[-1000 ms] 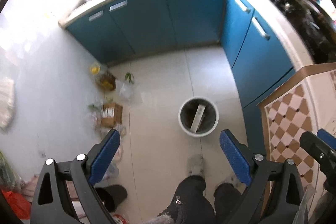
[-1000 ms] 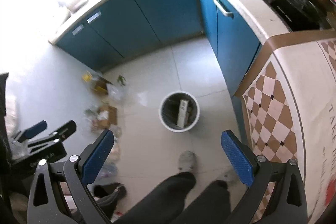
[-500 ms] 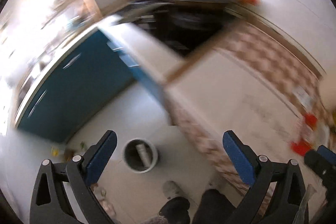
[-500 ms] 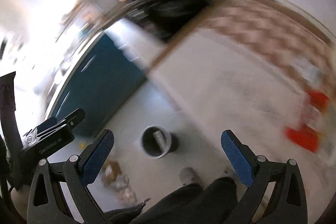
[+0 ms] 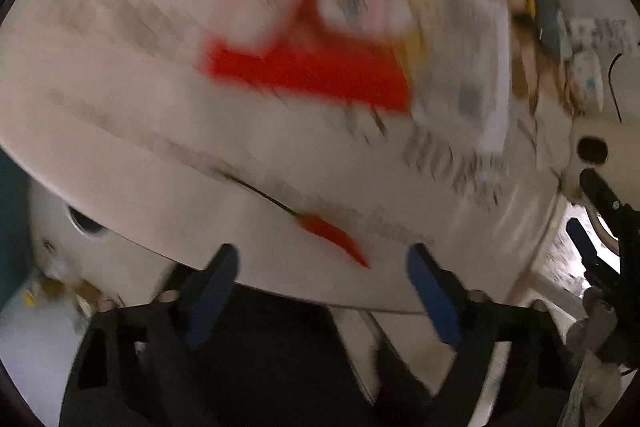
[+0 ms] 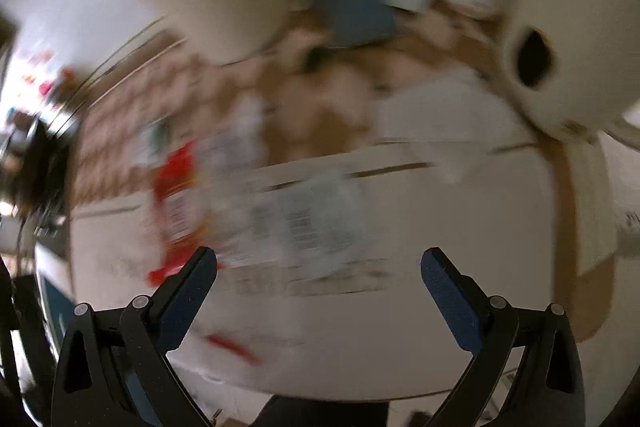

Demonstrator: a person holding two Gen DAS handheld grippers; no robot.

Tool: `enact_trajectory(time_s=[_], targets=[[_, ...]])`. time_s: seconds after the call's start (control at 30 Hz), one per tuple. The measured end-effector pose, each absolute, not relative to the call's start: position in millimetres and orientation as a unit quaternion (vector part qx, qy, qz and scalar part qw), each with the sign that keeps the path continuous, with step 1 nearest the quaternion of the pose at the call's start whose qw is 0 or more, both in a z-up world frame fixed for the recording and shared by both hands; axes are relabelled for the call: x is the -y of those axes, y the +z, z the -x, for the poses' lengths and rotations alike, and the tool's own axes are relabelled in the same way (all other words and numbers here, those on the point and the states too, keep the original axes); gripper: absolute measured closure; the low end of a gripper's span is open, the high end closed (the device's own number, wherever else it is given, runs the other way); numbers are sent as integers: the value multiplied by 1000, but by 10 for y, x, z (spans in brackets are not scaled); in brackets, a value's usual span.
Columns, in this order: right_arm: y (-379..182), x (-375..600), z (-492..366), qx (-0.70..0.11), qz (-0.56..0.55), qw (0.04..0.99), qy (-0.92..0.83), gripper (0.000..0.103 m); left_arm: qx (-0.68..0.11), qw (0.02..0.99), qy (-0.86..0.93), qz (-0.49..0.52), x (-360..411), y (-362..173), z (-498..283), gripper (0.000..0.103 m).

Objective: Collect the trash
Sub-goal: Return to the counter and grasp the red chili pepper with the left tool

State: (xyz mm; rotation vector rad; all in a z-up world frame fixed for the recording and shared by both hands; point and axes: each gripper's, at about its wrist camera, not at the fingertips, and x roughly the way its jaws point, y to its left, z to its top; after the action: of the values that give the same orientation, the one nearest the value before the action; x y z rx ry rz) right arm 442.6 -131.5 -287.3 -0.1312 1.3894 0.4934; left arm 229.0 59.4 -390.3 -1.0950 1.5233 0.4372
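Closing left gripper above table, nothing between jaws.
Right gripper gapes wide, empty; red wrapper lies on table beyond.

No readable text.
Print on the red packet and white wrapper ahead of the tool is blurred.

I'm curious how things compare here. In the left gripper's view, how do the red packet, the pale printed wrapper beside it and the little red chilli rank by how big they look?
1. Red packet, the largest.
2. Pale printed wrapper.
3. Red chilli, the smallest.

Everything is blurred, so the packet-over-wrapper order is only approximate.
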Motion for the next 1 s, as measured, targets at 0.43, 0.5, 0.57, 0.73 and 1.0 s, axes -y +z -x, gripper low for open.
enact_trajectory(time_s=[0.43,0.5,0.57,0.73,1.0], targets=[[-3327,1595,-4750,-655,54,729,189,0,-658,555,226,455,-740,-3942,-2448,95],[-3408,1454,-4711,-659,64,720,206,0,-655,568,243,434,-816,-3893,-2463,95],[-3485,1296,-4649,-659,83,714,223,0,-651,582,264,409,-941,-3842,-2510,95],[-3756,926,-4501,-659,137,700,238,5,-647,624,308,311,-1165,-3733,-2613,95],[-3773,691,-4060,-580,227,739,255,37,-649,648,331,223,-1089,-3677,-2869,95]])
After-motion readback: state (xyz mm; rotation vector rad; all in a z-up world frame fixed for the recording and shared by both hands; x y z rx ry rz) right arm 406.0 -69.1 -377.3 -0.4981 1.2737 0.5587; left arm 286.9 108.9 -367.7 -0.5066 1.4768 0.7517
